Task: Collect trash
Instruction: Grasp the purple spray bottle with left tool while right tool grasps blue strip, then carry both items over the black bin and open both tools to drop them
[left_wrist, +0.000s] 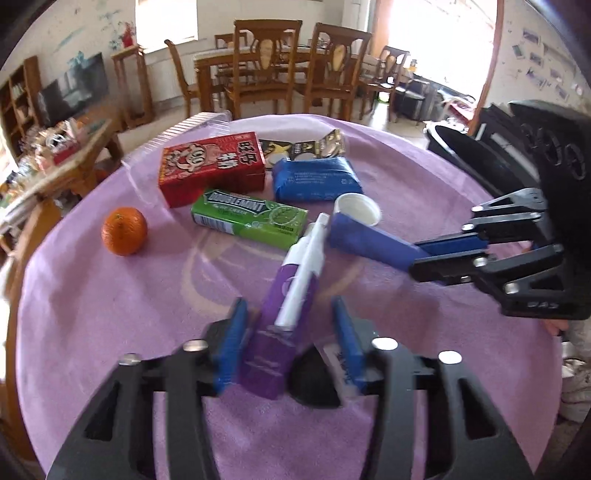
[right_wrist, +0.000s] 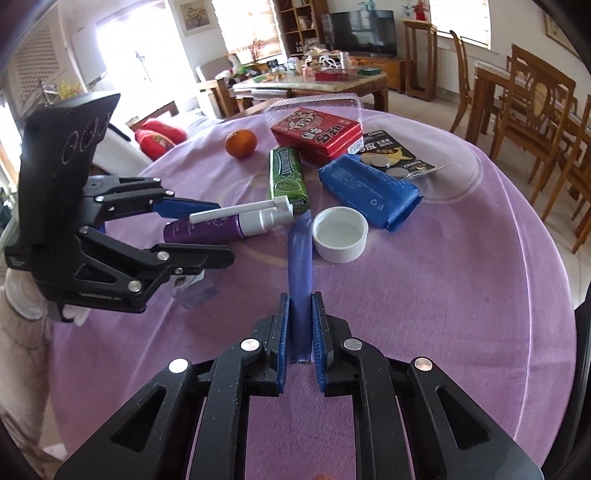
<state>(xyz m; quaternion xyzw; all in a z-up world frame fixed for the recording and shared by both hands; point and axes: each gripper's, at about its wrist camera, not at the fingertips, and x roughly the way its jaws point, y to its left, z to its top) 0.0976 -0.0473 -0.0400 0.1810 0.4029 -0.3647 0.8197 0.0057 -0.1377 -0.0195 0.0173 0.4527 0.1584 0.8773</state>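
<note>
On the purple cloth (left_wrist: 92, 314), left to right, lay an orange (left_wrist: 125, 230), a gum pack (left_wrist: 249, 216), then a purple spray bottle (left_wrist: 280, 314) between the left gripper's (left_wrist: 288, 332) jaws, which stood narrow around it but seemingly not yet pinching. Beside it the right gripper (right_wrist: 300, 325) held a flat blue strip (right_wrist: 301, 258) clamped, its tip near a white cap (right_wrist: 340, 234). Judging by this, picking was under way; next, the left jaws needed closing, then carrying to the black bin (left_wrist: 465, 151).

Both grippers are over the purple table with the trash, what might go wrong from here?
1. The left gripper straddles the purple spray bottle with a gap each side; closing off-centre may roll it.
2. The blue strip in the right gripper reaches beside the white cap and may knock it.
</note>
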